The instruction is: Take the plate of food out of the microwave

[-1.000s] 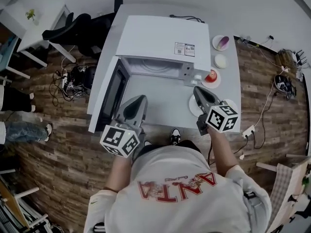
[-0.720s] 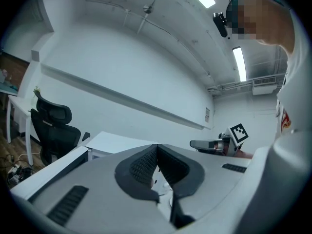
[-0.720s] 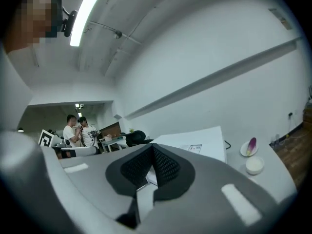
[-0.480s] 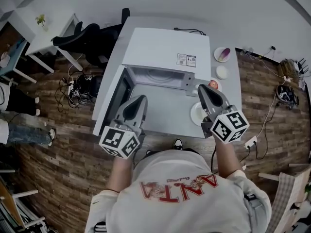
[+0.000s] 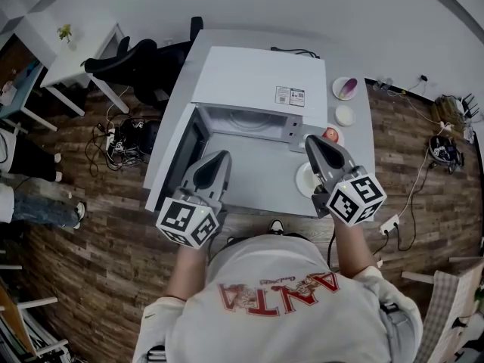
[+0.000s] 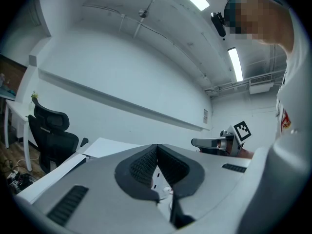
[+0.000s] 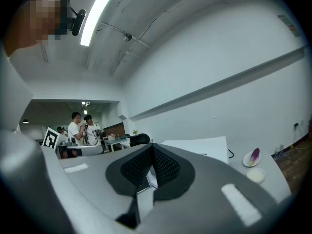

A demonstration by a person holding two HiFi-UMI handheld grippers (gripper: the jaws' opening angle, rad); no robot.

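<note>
The microwave's [image 5: 257, 78] cavity is mostly masked by its own roof. Only a pale sliver of the inside is seen, and whether a plate sits there cannot be told. At four o'clock from the microwave, a white plate [image 5: 304, 180] is half covered by the right gripper [image 5: 312, 139]. At that gripper's one o'clock, a red item [image 5: 330, 134] is partly clipped by the tip. The label [image 5: 289, 95] on the roof is too small to be read. At nine o'clock in the head view, a bystander's legs [image 5: 38, 206] are cut off by the edge.

shirt [image 5: 272, 308]: white, red print | left tongs [image 5: 219, 157], right tongs [image 5: 311, 140]: grey, black pads [image 6: 141, 165] | cubes [image 5: 187, 221]: square markers
</note>
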